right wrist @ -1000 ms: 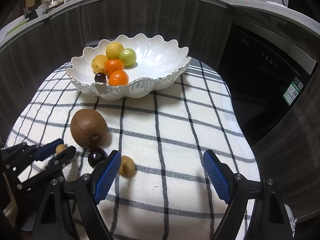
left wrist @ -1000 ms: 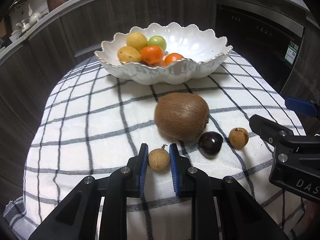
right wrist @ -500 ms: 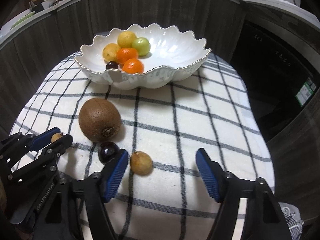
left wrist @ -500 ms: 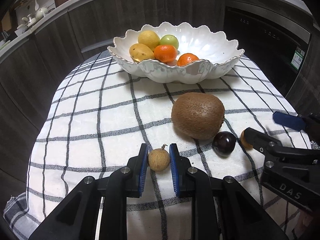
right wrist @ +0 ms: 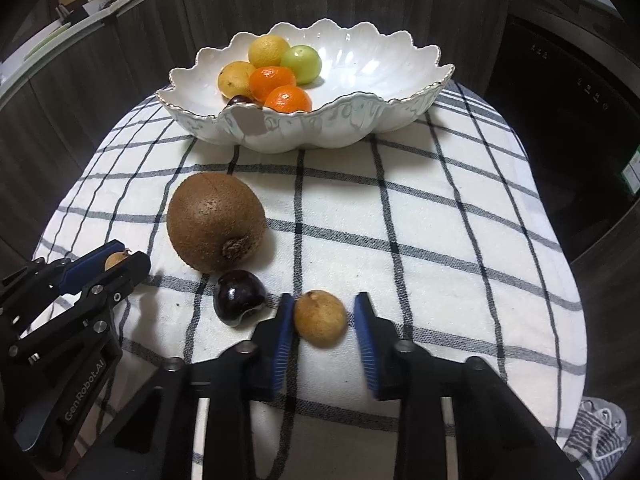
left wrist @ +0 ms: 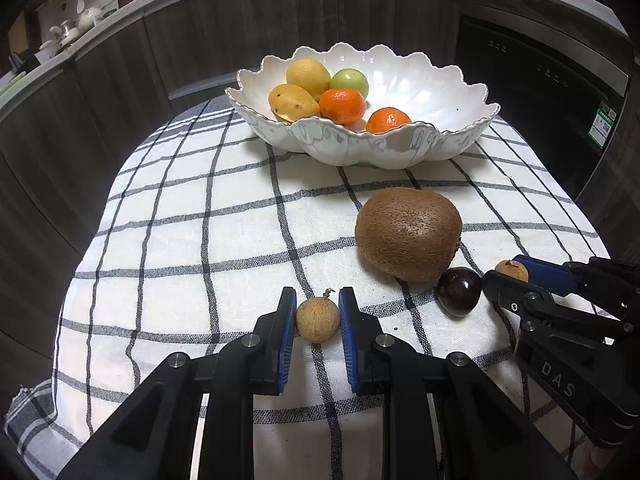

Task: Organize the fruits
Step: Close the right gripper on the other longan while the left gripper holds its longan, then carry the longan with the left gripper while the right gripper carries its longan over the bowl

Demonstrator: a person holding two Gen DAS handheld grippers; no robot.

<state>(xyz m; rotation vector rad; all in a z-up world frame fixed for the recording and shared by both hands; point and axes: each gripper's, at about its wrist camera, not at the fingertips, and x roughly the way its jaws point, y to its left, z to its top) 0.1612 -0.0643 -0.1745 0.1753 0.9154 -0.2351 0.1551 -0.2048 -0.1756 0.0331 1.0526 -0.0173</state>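
My left gripper [left wrist: 318, 308] is shut on a small tan longan [left wrist: 318, 320] that rests on the checked cloth. My right gripper [right wrist: 325, 308] straddles a second longan [right wrist: 320, 318]; its jaws are closing, the left pad touches the fruit and a thin gap remains at the right pad. A dark plum [right wrist: 239, 296] lies just left of that gripper, with a big brown kiwi [right wrist: 214, 224] behind it. Farther back, the white scalloped bowl [right wrist: 320, 128] holds several fruits. In the left wrist view the right gripper [left wrist: 505, 271] comes in from the right.
A checked cloth [left wrist: 200, 220] covers the small round table, and its edges drop away on all sides. Dark wood cabinets curve behind the table, with a black appliance [right wrist: 560, 120] to the right. The bowl has a chipped rim [right wrist: 250, 118] at the front.
The right gripper has sunk and moved left over the second longan, and its jaws have narrowed from wide to nearly around the fruit. The left gripper has kept its hold.
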